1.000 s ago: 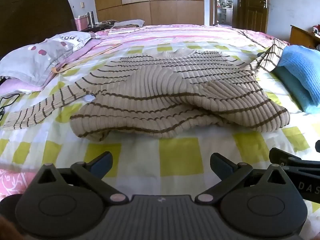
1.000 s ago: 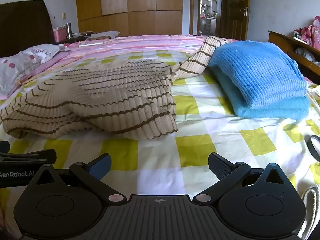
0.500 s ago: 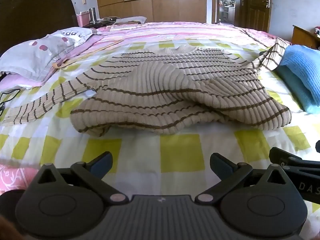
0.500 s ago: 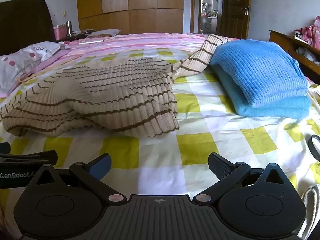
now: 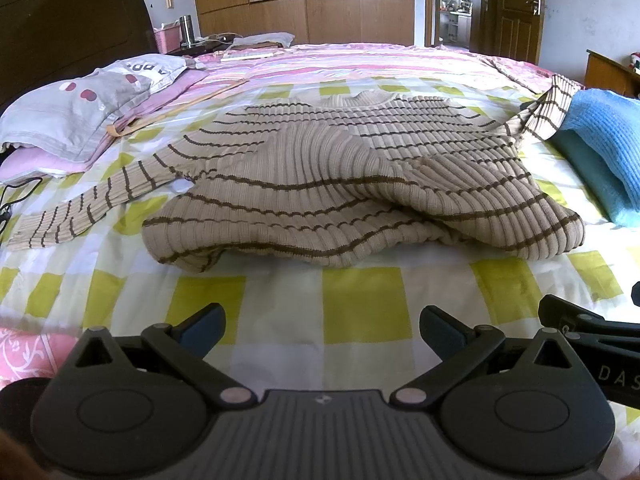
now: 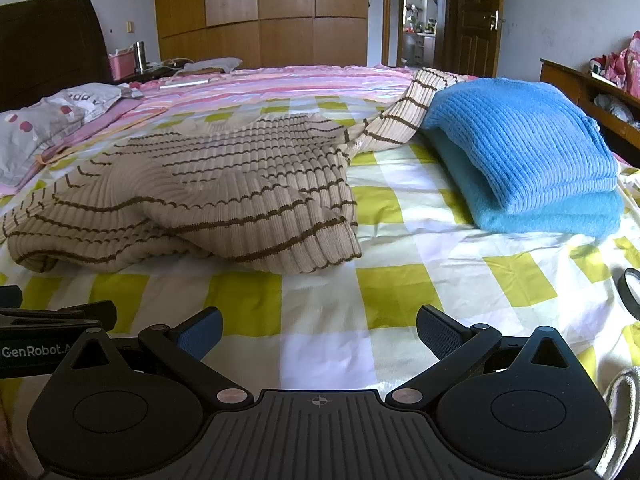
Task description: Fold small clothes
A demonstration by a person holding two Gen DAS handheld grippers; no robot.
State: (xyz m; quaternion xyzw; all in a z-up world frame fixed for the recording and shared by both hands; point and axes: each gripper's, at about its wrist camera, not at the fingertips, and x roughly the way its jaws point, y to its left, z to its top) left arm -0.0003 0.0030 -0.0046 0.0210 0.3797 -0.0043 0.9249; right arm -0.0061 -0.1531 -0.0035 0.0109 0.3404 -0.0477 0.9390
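**Both tongs apart and empty, short of the striped sweater on the bed**

Bed (image 5: 360, 300): covered by a sheet of yellow-green and white checks, with pink striped bedding toward the far edge. It carries everything listed below.

Striped sweater (image 5: 352, 192): beige rib knit with brown stripes, lying crumpled across the middle of the bed. Its hem faces the near edge. One sleeve runs flat toward the left edge. The other sleeve (image 6: 404, 120) rises toward the right edge and rests against the blue stack.

Blue stack (image 6: 528, 152): folded blue knitwear near the right edge of the bed, just beside the sweater.

Pillow (image 5: 80, 108): grey with red spots, at the left edge near the dark headboard. Its printed letters are too small to read.

Left tongs (image 5: 322, 330): fingers wide apart, holding nothing, over bare sheet at the near edge. The sweater hem lies ahead of them, not touching.

Right tongs (image 6: 318, 328): fingers wide apart, holding nothing, over bare sheet. The sweater lies ahead and to their left, not touching.

Markings: "GenRobot.A" shows on the left unit in the right wrist view, cut off. "DAS" shows on the right unit in the left wrist view, also cut off.
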